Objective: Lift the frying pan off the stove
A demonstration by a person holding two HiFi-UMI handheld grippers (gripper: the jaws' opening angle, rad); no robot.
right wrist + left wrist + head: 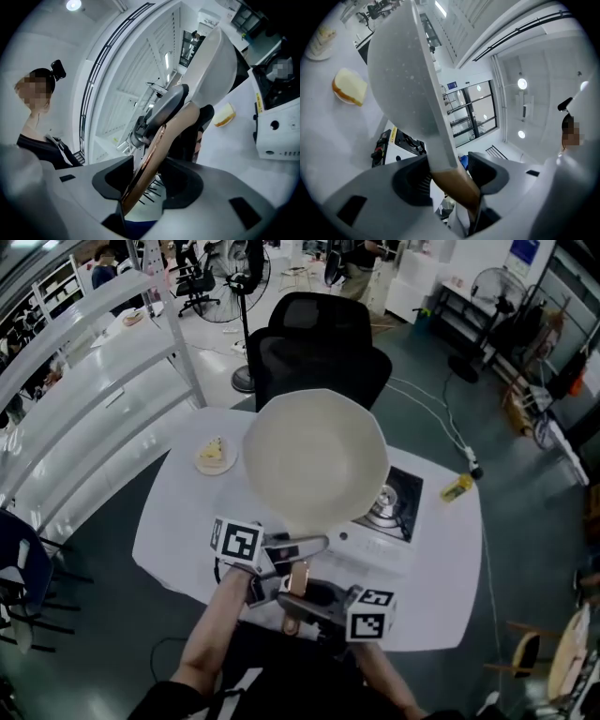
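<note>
The cream frying pan hangs in the air above the white portable stove, its bare burner showing beneath. Its brown handle points toward me. My left gripper is shut on the handle near the pan; in the left gripper view the handle is wedged between both pads under the pan's underside. My right gripper holds the handle's end; in the right gripper view the handle runs slanted between the pads toward the pan.
The stove stands on a white table. A slice of cake on a small plate lies left of the pan. A yellow object sits at the table's right edge. A black office chair stands behind the table.
</note>
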